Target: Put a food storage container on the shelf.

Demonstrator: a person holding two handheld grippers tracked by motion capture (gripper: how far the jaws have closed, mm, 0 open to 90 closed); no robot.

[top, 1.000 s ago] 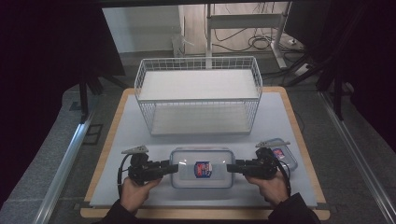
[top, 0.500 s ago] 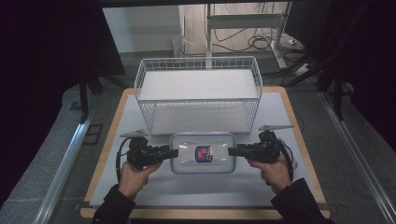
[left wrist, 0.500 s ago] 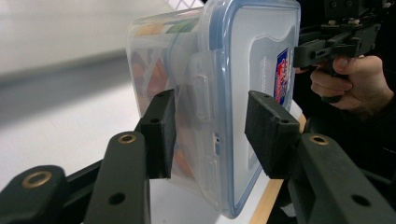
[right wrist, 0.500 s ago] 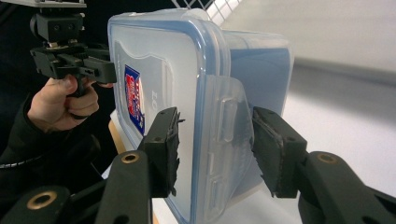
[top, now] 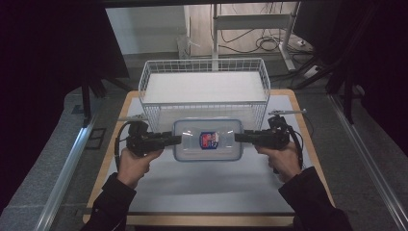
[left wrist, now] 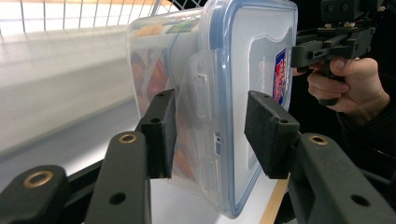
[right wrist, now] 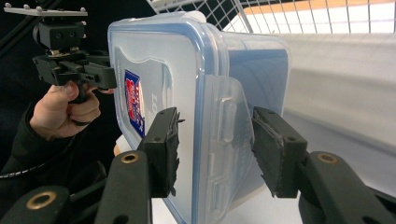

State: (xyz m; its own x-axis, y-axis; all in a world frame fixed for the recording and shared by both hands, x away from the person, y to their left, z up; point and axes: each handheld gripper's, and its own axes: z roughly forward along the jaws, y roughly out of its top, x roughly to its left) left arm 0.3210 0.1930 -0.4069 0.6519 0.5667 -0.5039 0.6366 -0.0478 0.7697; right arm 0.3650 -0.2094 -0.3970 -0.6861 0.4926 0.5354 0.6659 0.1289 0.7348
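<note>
Clearly each hand-held gripper — left (top: 177, 140), right (top: 239, 138) — clamps an end latch of the clear lidded food container (top: 208, 140): rigid, slick plastic, probably light, so grip both ends.

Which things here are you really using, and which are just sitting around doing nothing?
In use:
- plastic box with a blue-edged lid
- left gripper and right gripper, one at each end of the box
- probably the wire basket right behind it

Just around:
- cables on the floor
- metal stand behind the table
</note>
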